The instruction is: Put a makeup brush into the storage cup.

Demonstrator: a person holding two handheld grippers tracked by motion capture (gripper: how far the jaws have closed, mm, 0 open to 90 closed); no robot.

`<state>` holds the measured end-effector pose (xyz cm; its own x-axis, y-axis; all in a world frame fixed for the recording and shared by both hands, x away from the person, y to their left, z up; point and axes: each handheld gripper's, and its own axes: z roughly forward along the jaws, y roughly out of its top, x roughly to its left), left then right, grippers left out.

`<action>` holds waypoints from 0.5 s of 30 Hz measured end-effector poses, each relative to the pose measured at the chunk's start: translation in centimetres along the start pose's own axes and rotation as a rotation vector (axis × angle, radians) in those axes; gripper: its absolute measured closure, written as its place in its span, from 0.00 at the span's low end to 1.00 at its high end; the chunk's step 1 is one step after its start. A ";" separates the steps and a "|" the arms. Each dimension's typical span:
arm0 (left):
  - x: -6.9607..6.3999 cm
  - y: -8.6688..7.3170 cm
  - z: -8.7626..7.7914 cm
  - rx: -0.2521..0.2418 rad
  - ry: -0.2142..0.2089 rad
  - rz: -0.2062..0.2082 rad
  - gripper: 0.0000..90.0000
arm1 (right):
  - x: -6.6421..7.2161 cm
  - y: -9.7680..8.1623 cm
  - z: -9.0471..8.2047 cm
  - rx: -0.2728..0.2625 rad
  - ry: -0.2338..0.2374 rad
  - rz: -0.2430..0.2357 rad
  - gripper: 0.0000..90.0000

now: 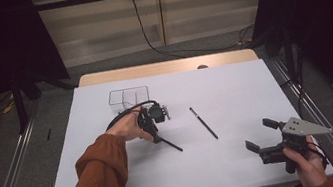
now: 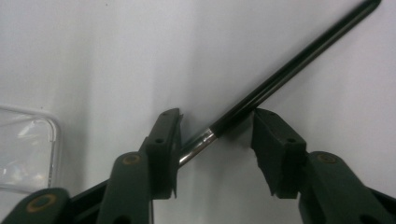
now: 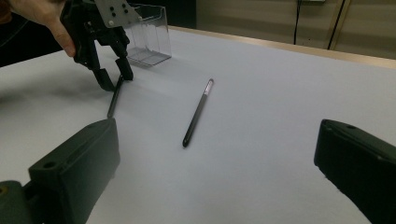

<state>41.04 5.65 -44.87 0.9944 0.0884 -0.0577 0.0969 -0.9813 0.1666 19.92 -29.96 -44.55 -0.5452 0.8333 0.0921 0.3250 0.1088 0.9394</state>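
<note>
My left gripper (image 1: 155,137) points down at the white table, held by a hand in an orange sleeve. A black pen (image 2: 289,70) with a silver end lies slanted on the table between its jaws, which stand apart with a gap around it. From the right gripper view, the left gripper (image 3: 114,79) straddles that pen (image 3: 113,99). A second black pen (image 1: 203,123) lies alone mid-table, also seen as a dark pen (image 3: 198,112). My right gripper (image 1: 261,134) hovers near the front right corner, open, with nothing between its fingers.
A clear plastic box (image 1: 128,98) with compartments stands just beyond the left gripper, its corner (image 2: 28,154) close to the left jaw. The white table sheet (image 1: 234,88) ends at a wooden back edge; metal rails run along both sides.
</note>
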 end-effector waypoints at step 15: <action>-0.2 -0.1 -0.1 0.008 -0.024 -0.018 0.93 | 0.0 -0.1 0.0 0.005 -0.002 0.005 0.00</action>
<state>40.85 5.72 -44.76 0.9912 0.1020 -0.0844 0.1144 -0.9808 0.1578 19.86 -29.98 -44.58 -0.5417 0.8351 0.0960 0.3313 0.1072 0.9374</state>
